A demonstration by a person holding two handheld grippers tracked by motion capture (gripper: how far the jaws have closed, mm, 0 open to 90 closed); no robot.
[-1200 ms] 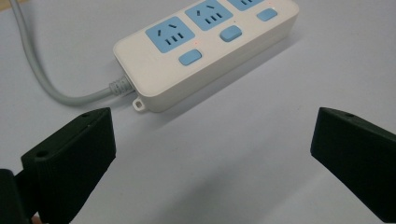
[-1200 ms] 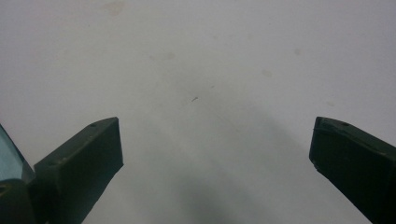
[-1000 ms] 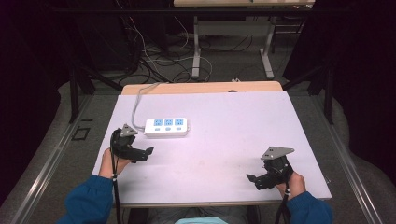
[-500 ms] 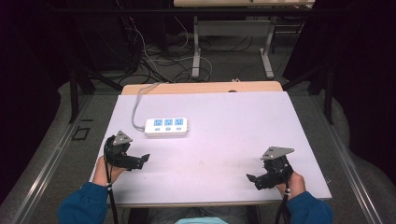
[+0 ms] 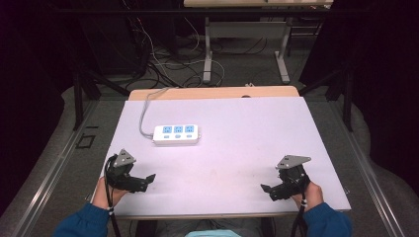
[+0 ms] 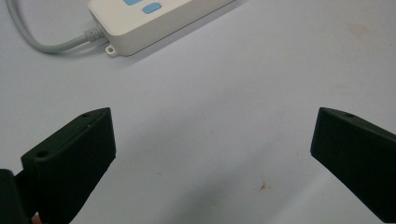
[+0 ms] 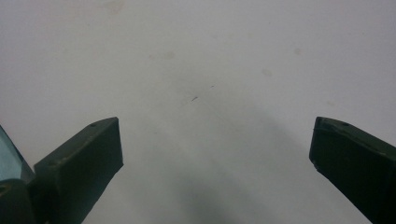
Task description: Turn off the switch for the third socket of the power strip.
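White and bare over most of its surface, the worktop (image 5: 237,143) carries a single object: a white power strip (image 5: 176,134) with three pale blue socket faces, lying flat in the far-left part of the surface with its long side running across the worktop. Its grey cord (image 5: 146,111) leaves the left end, curves away and runs off over the far edge, where a strip of bare wood (image 5: 212,93) shows beyond the white top. The left gripper (image 5: 146,179) sits near the front-left corner, held in the person's left hand (image 5: 104,193), a blue sleeve (image 5: 81,223) behind it; its black fingers (image 6: 77,158) are spread wide apart with nothing between them, just bare worktop. In the left gripper view a corner of the power strip (image 6: 154,21) and its cord (image 6: 44,42) lie ahead of the fingers, apart from them. The right gripper (image 5: 268,190) rests near the front-right corner in the person's right hand (image 5: 310,196), well apart from the power strip. Its fingers (image 7: 81,168) are likewise released and wide, and hold nothing, with faintly marked white surface between them. Beyond the worktop, tangled cables (image 5: 163,64) lie on the dark floor by the legs of another table (image 5: 210,54).
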